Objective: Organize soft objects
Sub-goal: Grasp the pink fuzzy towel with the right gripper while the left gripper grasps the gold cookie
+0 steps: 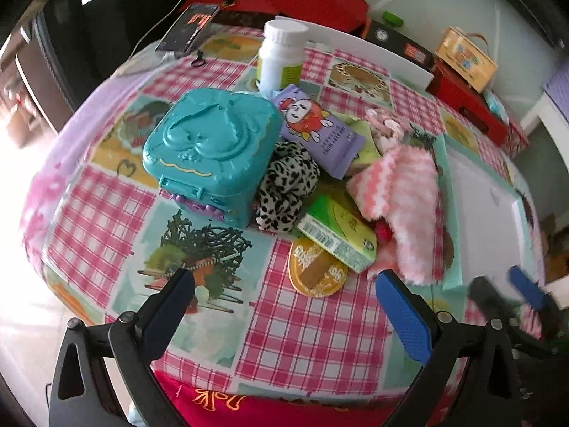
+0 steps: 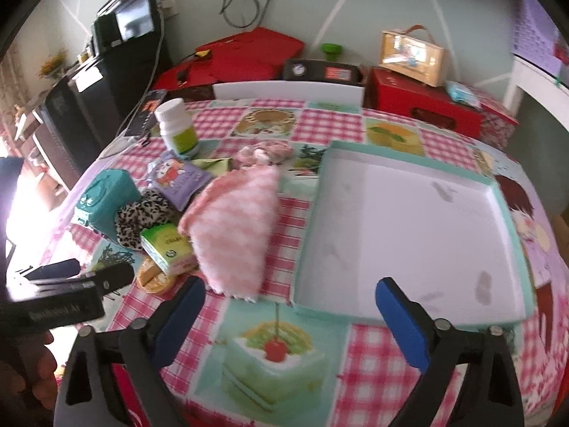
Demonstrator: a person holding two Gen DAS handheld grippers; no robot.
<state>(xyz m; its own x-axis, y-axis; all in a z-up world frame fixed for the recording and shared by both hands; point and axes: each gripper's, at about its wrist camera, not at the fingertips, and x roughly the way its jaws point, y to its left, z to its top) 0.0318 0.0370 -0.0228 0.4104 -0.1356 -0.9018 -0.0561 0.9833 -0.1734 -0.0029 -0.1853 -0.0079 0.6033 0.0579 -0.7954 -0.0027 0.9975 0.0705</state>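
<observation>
Lying on the pink-checked tablecloth [image 2: 284,121]: shallow white tray with mint-green rim [image 2: 409,227], bare inside. Draping just left of it, edge nearing the rim: fluffy pink-and-white knitted cloth [image 2: 231,227]. Sitting further left: teal plastic case [image 1: 209,149], touching a leopard-print fabric scrunchie [image 1: 284,185]. Hovering above, both gaping wide, gripping nothing: left gripper [image 1: 284,306], right gripper [image 2: 290,311].

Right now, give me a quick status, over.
Left gripper and right gripper open, empty. Pink fuzzy cloth lies beside the white tray, not in it. Green box and leopard scrunchie crowd its left edge.
</observation>
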